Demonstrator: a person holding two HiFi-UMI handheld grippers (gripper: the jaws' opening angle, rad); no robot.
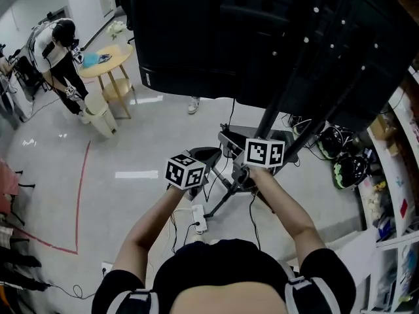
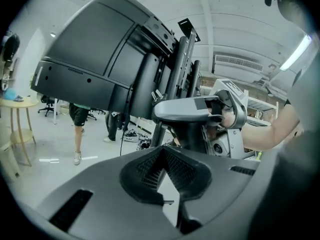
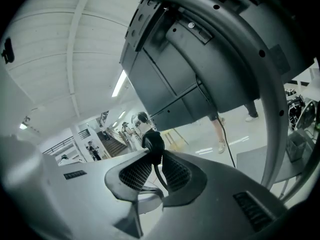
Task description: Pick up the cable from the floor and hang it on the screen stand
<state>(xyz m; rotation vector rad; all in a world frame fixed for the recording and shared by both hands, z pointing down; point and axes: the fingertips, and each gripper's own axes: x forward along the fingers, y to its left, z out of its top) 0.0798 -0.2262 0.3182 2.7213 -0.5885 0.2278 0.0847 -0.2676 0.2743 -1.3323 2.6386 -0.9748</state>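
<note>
The black cable (image 3: 152,145) is pinched between the pads of my right gripper (image 3: 152,153), and one strand runs down from the jaws. This gripper (image 1: 262,150) is held up beside the slanted pole of the screen stand (image 1: 281,103), under the big black screen (image 1: 249,38). The stand's grey pole (image 3: 270,99) curves past on the right in the right gripper view. My left gripper (image 1: 196,162) is level with it, just to its left. Its jaws (image 2: 162,151) meet at the tips with nothing between them. The right gripper's body (image 2: 227,119) shows ahead of them.
A white power strip (image 1: 198,218) lies on the floor below my arms, by the stand's legs (image 1: 226,198). A round wooden table (image 1: 105,61), a white bin (image 1: 101,120) and a person (image 1: 55,44) are at the far left. Helmets (image 1: 347,165) and shelves (image 1: 393,175) line the right.
</note>
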